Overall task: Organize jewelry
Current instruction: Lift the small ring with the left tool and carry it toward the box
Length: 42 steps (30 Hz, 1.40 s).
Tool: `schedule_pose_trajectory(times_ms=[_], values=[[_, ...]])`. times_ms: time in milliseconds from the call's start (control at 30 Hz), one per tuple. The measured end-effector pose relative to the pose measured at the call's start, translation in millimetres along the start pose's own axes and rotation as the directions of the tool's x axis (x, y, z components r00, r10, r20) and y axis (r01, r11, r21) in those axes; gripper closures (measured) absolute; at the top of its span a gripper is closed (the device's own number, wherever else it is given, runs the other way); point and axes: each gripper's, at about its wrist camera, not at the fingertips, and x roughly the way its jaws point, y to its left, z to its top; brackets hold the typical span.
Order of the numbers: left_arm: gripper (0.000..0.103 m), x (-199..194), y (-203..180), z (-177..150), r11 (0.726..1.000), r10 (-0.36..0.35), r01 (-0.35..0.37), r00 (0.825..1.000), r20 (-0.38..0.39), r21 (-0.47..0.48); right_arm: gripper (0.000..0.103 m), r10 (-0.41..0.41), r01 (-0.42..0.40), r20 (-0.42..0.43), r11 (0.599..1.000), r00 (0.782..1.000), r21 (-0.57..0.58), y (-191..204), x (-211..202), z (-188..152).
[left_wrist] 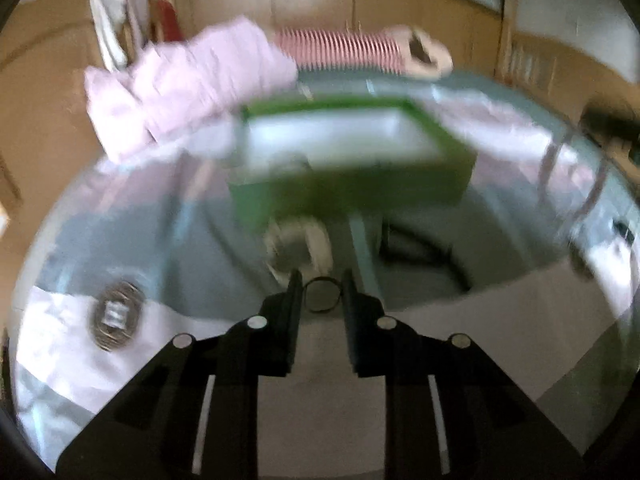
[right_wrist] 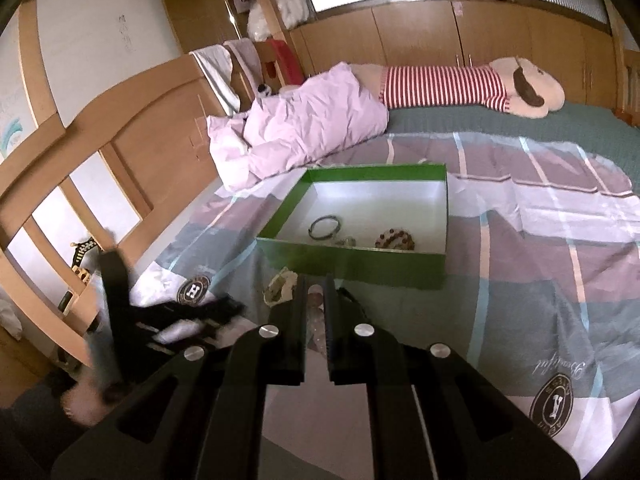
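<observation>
One shallow green cardboard box with a white inside (right_wrist: 372, 220) sits on the bed's checked pink, grey and white cover (right_wrist: 540, 240), and three pieces of jewelry lie in it: one dark metal bangle (right_wrist: 325, 227) towards the left, one small pale piece (right_wrist: 347, 241) just beside it that is too small to make out, and one brown beaded bracelet (right_wrist: 396, 239) to the right, apart from the bangle. Outside the box, near its front wall, one more pale crumpled piece (right_wrist: 282, 286) lies on the cover. The left gripper (left_wrist: 322, 294) has its jaws pinching one thin dark ring (left_wrist: 322, 295), held above the cover in front of the box (left_wrist: 352, 160); this view is blurred, so the ring's make cannot be told. The right gripper (right_wrist: 316, 300) has its jaws drawn close with a narrow gap, and something pale and reddish shows between them, though whether it is gripped cannot be told. The left gripper (right_wrist: 176, 312) shows blurred at the left of the right wrist view. Behind the box lie one crumpled pink quilt (right_wrist: 304, 128) and one plush doll in a red-and-white striped top (right_wrist: 460, 84)
</observation>
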Motion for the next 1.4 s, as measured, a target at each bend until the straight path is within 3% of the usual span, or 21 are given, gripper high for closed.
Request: schedule_pose_trajectory(times_ms=[133,333,667,1400], values=[[0.083,-59,8,26,0.999,-0.008,0.014,0.991,0.131,-0.044,0.095,-0.025,0.026,0.035,0.999,0.999,-0.020,8,-13,0],[0.083,-105,6,42,0.997,-0.038,0.052,0.978,0.206,-0.060,0.095,-0.084,0.085,0.115,0.996,0.990,-0.010,14,-41,-5],[0.083,-104,-8,37,0.994,-0.090,0.100,0.980,0.175,-0.049,0.095,-0.117,0.119,0.129,0.993,0.985,-0.006,18,-43,-13],[0.083,-96,-8,33,0.994,-0.089,0.097,0.986,0.143,-0.049,0.095,-0.120,0.122,0.122,0.993,0.985,-0.006,17,-39,-14]])
